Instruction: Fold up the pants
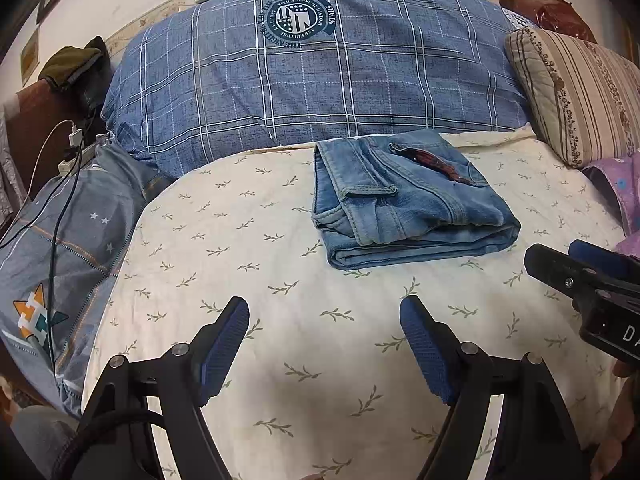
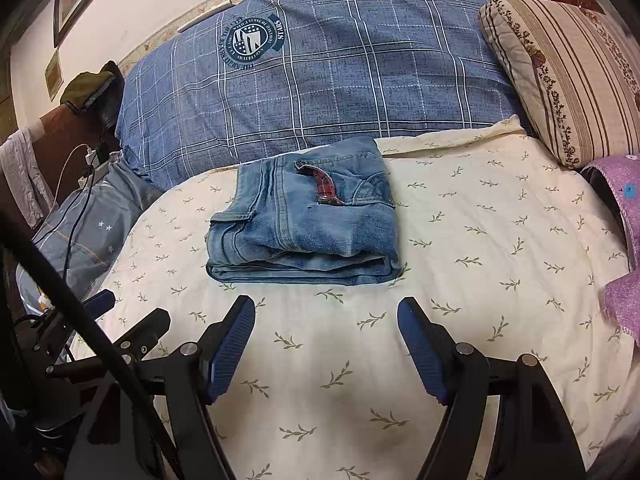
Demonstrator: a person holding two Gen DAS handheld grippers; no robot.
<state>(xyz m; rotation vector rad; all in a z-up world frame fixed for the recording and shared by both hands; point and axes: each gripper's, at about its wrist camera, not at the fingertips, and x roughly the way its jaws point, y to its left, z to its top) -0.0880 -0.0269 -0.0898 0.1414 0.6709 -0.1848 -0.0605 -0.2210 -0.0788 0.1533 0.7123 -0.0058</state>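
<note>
- The pants (image 1: 408, 200), a pair of faded blue jeans, lie folded into a thick, roughly square bundle on the cream bedspread (image 1: 280, 280) with its little leaf sprigs.
- The bundle sits toward the far edge of the bed, its back edge up against the big blue plaid duvet (image 1: 320, 80) heaped along the wall side.
- A pocket opening with a red plaid lining (image 2: 326, 190) faces up on top of the fold; the stacked layers show along the near edge.
- The left gripper (image 1: 324, 312) hangs over the near part of the bed with its blue-padded fingers (image 1: 228, 340) spread wide, grasping nothing, and well short of the jeans.
- The right gripper (image 2: 326, 312) is likewise released, jaws apart above bare bedspread, the near edge of the bundle just beyond its tips.
- In the left wrist view the right gripper pokes in from the right edge of the bed; in the right wrist view the left one shows low at the left edge.
- A striped floral pillow (image 2: 568, 80) leans at the far right corner, with a purple cloth (image 2: 624, 240) beside it along the right edge.
- Off the left edge lie a grey-blue star-print sheet (image 1: 80, 240), a black cable (image 1: 56, 240) and a white charger (image 1: 74, 136).
</note>
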